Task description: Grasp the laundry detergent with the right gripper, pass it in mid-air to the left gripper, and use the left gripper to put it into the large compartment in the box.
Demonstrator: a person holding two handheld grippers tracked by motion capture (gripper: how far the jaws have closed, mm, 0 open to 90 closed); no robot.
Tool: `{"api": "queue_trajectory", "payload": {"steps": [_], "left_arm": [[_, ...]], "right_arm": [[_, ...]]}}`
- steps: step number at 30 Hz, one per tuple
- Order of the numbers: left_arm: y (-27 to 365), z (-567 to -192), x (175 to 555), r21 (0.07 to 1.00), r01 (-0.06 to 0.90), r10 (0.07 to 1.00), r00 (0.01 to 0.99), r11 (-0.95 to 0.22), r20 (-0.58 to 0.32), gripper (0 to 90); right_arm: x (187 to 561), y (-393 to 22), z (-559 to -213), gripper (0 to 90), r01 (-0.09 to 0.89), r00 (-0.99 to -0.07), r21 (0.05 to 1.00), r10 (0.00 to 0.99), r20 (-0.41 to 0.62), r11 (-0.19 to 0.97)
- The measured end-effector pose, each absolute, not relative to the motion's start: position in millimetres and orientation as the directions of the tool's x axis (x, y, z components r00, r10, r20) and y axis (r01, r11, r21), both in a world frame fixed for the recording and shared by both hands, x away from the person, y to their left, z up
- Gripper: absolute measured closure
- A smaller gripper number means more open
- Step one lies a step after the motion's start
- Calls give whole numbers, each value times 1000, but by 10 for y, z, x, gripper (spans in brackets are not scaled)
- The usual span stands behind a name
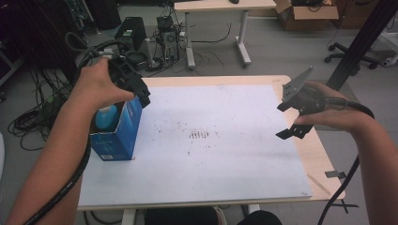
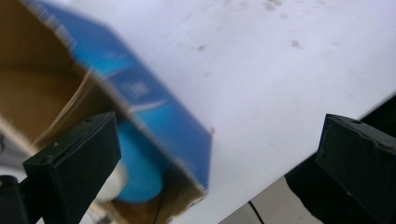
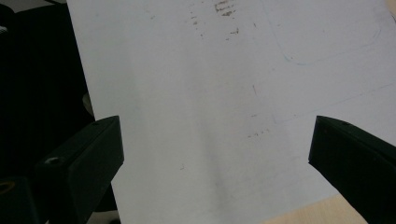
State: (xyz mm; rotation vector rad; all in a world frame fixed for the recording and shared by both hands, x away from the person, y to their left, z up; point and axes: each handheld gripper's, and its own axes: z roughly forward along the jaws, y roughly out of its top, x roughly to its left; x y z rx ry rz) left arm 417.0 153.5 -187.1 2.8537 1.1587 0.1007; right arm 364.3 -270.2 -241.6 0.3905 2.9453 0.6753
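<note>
High view: left gripper (image 1: 141, 93), fingers spread and empty, hangs over the blue box (image 1: 117, 133) holding a bottle (image 1: 107, 117); clipping a flap could topple it. Right gripper (image 1: 293, 119) is spread too.

Lighting is dim and even, without glare; shadows are soft. The blue box (image 2: 154, 107) is motion-blurred in the left gripper view. The white board (image 3: 210, 116) appears soft and grainy.

Both forearms bare, no sleeves. Black left claw (image 1: 143, 96) and right claw (image 1: 291, 132): blocky jaws, ribbed black cables, grey three-cornered plate on right.
</note>
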Motion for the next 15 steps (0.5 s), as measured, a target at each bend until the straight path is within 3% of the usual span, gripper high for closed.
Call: {"api": "queue_trajectory", "payload": {"steps": [4,9,15], "left_arm": [[1290,-1849,4151,77,588,590,807,-805,6,2],[1067,-1857,4151,138,434,428,901,-890,-73,2],[878,-1915,4090,157,264,259,964,-952,-51,2]], "right_arm": [[3655,-2675,-2396,29,222,-964,438,265,-39,871],[3654,-2637,-2391,28,207,-967,432,250,-44,878],[3647,-2566,-2396,31,184,-974,421,222,-42,888]]}}
